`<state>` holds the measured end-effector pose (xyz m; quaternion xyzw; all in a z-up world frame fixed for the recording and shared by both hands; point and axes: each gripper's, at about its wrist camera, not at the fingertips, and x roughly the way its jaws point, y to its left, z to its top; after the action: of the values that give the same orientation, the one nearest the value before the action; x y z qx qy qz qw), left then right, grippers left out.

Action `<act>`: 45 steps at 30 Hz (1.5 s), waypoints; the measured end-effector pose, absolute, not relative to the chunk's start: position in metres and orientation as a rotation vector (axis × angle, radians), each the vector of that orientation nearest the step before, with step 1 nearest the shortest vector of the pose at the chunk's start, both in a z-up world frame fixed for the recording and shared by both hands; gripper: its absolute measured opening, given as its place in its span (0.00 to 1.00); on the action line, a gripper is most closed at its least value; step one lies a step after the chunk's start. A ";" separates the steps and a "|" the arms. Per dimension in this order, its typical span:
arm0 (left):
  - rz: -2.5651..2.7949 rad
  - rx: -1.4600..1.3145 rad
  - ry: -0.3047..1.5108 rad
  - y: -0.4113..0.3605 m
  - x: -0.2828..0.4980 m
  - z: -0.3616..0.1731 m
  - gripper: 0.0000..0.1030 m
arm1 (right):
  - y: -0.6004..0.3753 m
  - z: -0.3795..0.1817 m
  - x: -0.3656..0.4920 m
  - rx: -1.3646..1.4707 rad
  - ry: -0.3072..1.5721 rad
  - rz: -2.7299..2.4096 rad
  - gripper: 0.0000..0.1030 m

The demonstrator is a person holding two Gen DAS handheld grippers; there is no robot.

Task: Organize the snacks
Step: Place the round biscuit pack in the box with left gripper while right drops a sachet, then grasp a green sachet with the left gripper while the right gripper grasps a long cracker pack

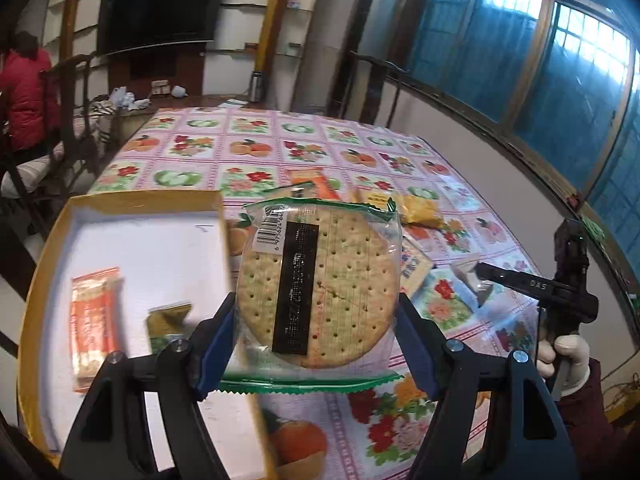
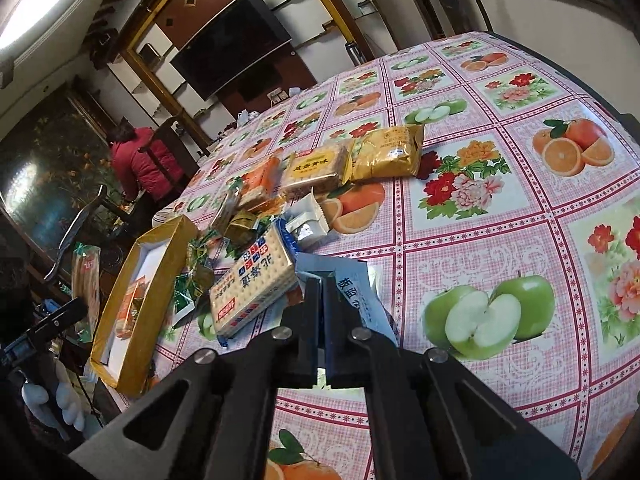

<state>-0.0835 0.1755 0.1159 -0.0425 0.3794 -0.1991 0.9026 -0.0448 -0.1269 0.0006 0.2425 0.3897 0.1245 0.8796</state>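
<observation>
Left gripper [image 1: 316, 344] grasps a round cracker pack [image 1: 316, 284] by its 2 sides, lifted above the table [image 1: 400, 432], just beside the box's right wall. Box [image 1: 52, 280] sits at the table's left edge, holding an orange packet [image 1: 94, 320] and a green packet [image 1: 168, 320]. Right gripper [image 2: 322, 320] is clenched on a pale wrapper [image 2: 360, 292] near the snack pile [image 2: 256, 280]. Farther along the table lie yellow packs [image 2: 386, 152]. A person in red [image 2: 146, 160] is beyond the far-left corner.
</observation>
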 end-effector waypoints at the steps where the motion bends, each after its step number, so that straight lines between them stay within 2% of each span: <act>1: -0.389 -0.104 0.780 0.189 -0.085 0.115 0.72 | -0.127 0.002 -0.046 0.513 0.812 0.260 0.02; 10: -0.164 -0.112 0.789 0.260 -0.092 0.094 0.72 | -0.095 0.035 -0.051 0.480 0.794 0.318 0.02; 17: -0.066 -0.104 0.864 0.285 -0.091 0.061 0.72 | 0.002 0.060 -0.038 0.419 0.832 0.537 0.03; 28: -0.083 -0.203 0.899 0.315 -0.110 0.058 0.73 | 0.167 0.039 -0.019 0.279 0.973 0.773 0.03; 35: -0.102 -0.327 0.824 0.335 -0.114 0.069 0.76 | 0.204 0.018 -0.014 0.242 1.023 0.780 0.09; 41: -0.137 -0.330 0.804 0.325 -0.117 0.081 0.76 | 0.176 0.034 -0.024 0.298 0.959 0.802 0.34; 45: -0.187 -0.272 0.792 0.299 -0.121 0.092 0.76 | 0.103 0.051 -0.023 0.331 0.873 0.670 0.50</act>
<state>-0.1209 0.2992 0.0917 -0.1318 0.3839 -0.0905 0.9094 -0.0228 0.1031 0.0512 0.1566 0.4128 0.3169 0.8394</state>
